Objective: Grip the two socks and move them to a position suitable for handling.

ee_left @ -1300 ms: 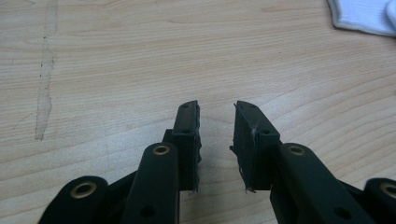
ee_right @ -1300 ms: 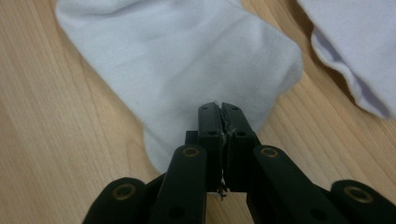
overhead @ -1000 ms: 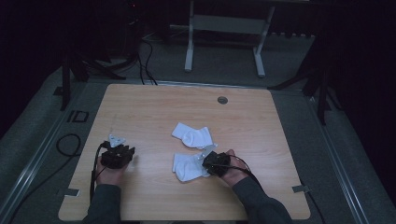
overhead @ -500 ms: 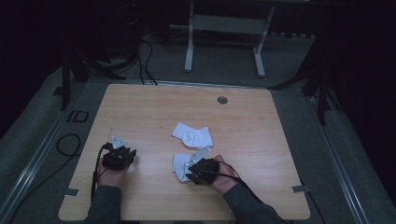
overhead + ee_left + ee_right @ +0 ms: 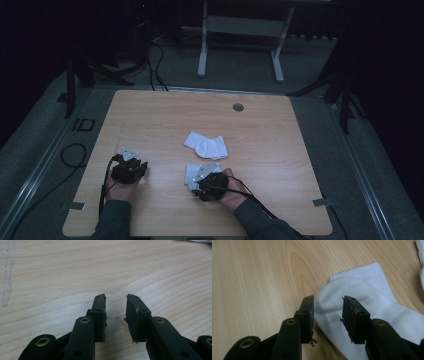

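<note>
— Opening has just been under way at the right gripper (image 5: 328, 315): its jaws are seen parted, with the near sock (image 5: 372, 315) lying between them but not pinched by the pads. What is the step judged to be?

— A fresh grip on that sock is likely being set up, perhaps for pairing it with the far sock (image 5: 206, 145). A good hold would be gained if one pad were slid under the cloth's edge and the other brought down on top, so that a full fold is caught rather than a thin wisp.

— And the left gripper (image 5: 115, 315)?

— Its jaws are held moderately apart over bare wood, with nothing between them. It is parked near the table's (image 5: 150, 115) left front corner, well apart from both socks.

— How much room is left?

— Plenty of open wood is seen behind and to both sides. The near sock lies fairly close to the front edge, so pulls toward the person are best kept short. The cable hole (image 5: 238, 107) near the back edge is well clear.
</note>
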